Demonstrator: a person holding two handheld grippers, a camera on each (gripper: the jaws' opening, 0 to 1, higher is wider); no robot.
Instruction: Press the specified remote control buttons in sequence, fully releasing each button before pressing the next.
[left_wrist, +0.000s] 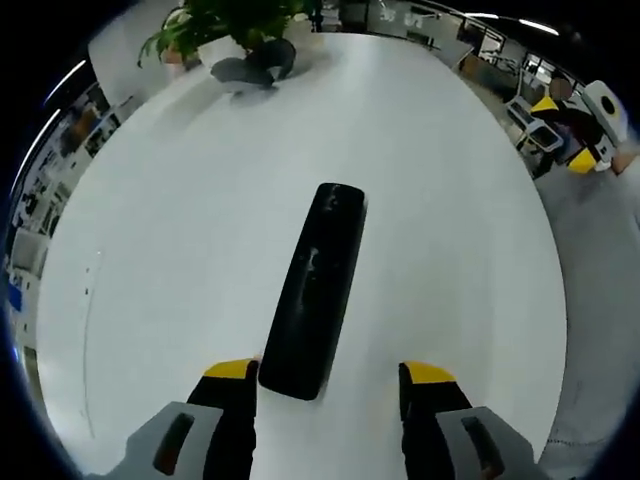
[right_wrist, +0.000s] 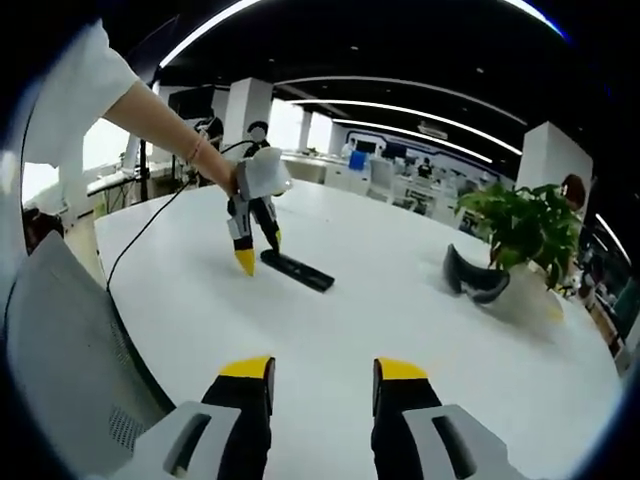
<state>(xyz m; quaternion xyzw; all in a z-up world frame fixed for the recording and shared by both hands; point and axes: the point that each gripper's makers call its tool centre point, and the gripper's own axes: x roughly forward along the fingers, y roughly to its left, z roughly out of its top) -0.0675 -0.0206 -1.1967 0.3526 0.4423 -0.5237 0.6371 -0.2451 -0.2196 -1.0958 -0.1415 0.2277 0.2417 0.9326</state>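
1. Remote (left_wrist: 314, 290) lies flat mid-counter (left_wrist: 180, 220), near end just beside the left tongs (left_wrist: 328, 375), which are spread, pinching nothing
2. Right tongs (right_wrist: 321, 375) spread too, well back
3. Looks light, rigid, glossy, likely to skate; steady its long edges, press from above

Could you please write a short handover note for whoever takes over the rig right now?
Left tongs: open, low over the white table, with the near end of the black remote control by one tip; whether it touches is unclear.
Right tongs: open, empty, held back from the remote control, looking across the table at the left tongs.
The remote control lies flat on the table; a potted plant and a dark curved object sit further off.
Done: nothing in the views shows a button already pressed.
Left: the button sequence.
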